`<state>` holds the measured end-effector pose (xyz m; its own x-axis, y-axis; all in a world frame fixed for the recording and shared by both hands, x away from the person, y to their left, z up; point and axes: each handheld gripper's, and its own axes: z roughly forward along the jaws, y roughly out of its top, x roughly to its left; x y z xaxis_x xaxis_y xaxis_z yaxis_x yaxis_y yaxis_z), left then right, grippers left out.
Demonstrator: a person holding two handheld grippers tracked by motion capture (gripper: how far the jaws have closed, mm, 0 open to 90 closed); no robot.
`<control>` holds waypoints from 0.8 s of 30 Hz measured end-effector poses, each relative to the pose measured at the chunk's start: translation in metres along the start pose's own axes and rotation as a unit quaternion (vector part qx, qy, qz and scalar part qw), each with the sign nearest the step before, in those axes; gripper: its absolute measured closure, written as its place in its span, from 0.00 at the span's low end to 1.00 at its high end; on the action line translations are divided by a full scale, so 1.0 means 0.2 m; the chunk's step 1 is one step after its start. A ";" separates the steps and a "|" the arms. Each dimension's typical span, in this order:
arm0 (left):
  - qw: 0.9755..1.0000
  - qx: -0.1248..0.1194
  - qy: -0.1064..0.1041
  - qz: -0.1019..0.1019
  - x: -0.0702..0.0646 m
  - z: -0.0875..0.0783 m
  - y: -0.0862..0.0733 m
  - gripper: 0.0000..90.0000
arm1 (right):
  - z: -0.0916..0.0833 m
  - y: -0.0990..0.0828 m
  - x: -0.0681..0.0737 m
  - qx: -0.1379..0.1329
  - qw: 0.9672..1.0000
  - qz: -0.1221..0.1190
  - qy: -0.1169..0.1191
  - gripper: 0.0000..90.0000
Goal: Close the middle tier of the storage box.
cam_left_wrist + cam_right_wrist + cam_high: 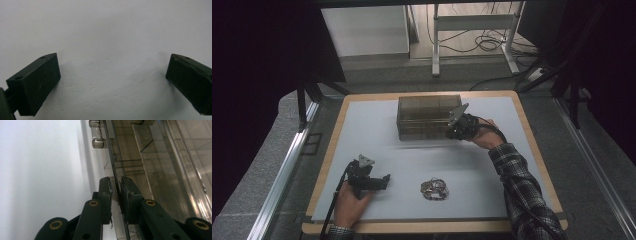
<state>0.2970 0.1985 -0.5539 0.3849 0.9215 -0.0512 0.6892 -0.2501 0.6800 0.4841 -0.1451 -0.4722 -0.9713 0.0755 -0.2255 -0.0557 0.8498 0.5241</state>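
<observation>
A smoky clear plastic box (pixel 427 117) with inner compartments stands at the back middle of the white mat (pixel 372 135). My right gripper (pixel 454 131) is at the box's front right corner. In the right gripper view its jaws (pixel 115 192) are shut on the thin clear panel (pixel 112 162) of the box, which carries hinge knuckles (pixel 97 135) farther along its edge. My left gripper (pixel 385 179) rests low on the mat at the front left, and its jaws (pixel 112 66) stand wide open over bare mat. A small tangle of chains and beads (pixel 434 189) lies on the mat between the two hands.
The mat sits on a wooden tabletop (pixel 331 150) with metal rails (pixel 287 170) on both sides. Beyond the table stand a white cabinet (pixel 364 30), a desk frame (pixel 472 25) and loose cables (pixel 492 42) on the floor.
</observation>
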 end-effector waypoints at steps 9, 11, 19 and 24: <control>1.000 0.000 0.000 0.000 0.00 0.00 0.00 0.00 | 0.00 0.01 -0.03 0.006 1.000 -0.013 0.024 0.91; 1.000 0.000 0.000 0.000 0.00 0.00 0.00 0.00 | 0.00 0.01 -0.03 0.006 0.999 -0.016 0.027 0.91; 1.000 0.000 0.000 0.000 0.00 0.00 0.00 0.00 | 0.00 0.01 -0.02 0.009 0.999 -0.024 0.030 0.92; 1.000 0.000 0.000 0.000 0.00 0.00 0.00 0.00 | -0.01 0.02 -0.01 0.008 0.999 -0.027 0.031 0.92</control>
<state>0.2970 0.1985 -0.5539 0.3848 0.9216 -0.0513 0.6892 -0.2499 0.6802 0.4853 -0.1429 -0.4687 -0.9793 -0.0025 -0.2024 -0.1053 0.8602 0.4990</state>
